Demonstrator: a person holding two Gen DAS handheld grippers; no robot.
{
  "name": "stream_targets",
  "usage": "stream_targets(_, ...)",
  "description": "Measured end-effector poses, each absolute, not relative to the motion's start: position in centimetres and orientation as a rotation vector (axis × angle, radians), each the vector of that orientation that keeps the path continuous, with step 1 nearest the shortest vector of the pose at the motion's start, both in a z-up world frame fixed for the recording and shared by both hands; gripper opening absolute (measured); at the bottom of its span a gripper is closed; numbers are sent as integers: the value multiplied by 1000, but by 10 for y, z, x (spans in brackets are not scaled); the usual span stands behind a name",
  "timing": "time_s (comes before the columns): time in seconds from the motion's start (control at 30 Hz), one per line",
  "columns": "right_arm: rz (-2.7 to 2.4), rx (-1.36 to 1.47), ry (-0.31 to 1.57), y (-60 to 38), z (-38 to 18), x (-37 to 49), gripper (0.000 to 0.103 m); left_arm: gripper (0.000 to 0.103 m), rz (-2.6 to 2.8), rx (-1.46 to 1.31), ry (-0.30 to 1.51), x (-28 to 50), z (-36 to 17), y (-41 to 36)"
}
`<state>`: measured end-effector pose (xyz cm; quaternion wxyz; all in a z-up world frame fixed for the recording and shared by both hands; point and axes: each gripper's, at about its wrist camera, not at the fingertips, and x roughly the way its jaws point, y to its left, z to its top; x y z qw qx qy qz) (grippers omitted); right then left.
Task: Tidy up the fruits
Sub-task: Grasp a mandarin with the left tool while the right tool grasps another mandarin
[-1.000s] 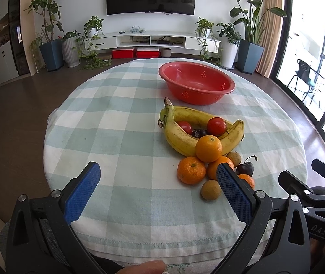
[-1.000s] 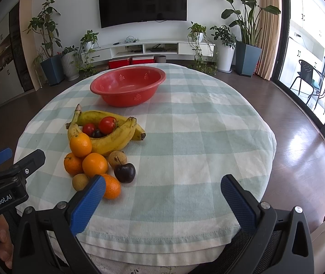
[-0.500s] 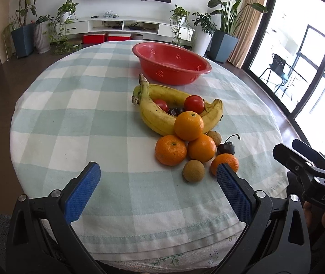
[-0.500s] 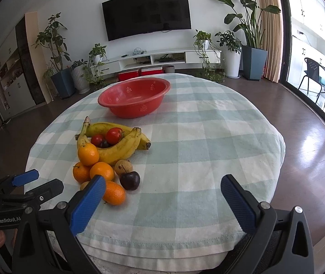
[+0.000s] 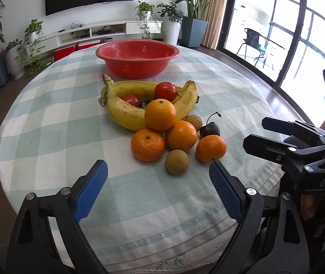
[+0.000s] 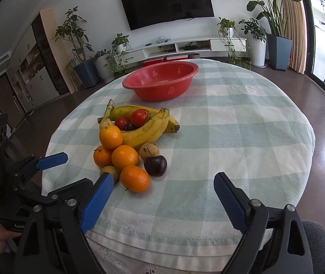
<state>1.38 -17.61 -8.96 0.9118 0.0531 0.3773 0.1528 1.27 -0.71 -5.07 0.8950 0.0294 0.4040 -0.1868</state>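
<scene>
The fruit sits heaped together on the table (image 5: 48,118) just ahead of both my tongs: two bananas (image 5: 126,114) curl around a pair of tomatoes (image 5: 165,90) and something dark, and four oranges (image 5: 160,114) lean against them with two small brown fruits (image 5: 177,161) and a dark plum (image 6: 155,165) at the near edge. I judge the pile is there to be sorted into the red bowl (image 5: 137,57), which stands empty beyond the bananas, farthest from me.

My left tongs (image 5: 157,194) hover low over the cloth, tilted down toward the pile, with the nearest brown fruit just ahead of the gap. Their jaws are closing but wide apart, with nothing between them. My right tongs (image 6: 162,205) are angled down too, beside the left ones, their left pad near the closest orange; they are also closing on nothing. Neither pair holds anything, so no fruit is sorted yet.
</scene>
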Motion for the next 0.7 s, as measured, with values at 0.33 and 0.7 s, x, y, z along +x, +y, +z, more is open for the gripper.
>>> stream_targets(0.33, 373, 67, 838, -165, -98, 20, 73, 55, -543, 98, 907, 46, -47, 1)
stream_targets(0.7, 390, 41, 874, -155, -105, 22, 63, 34, -587, 208, 964, 73, -56, -3)
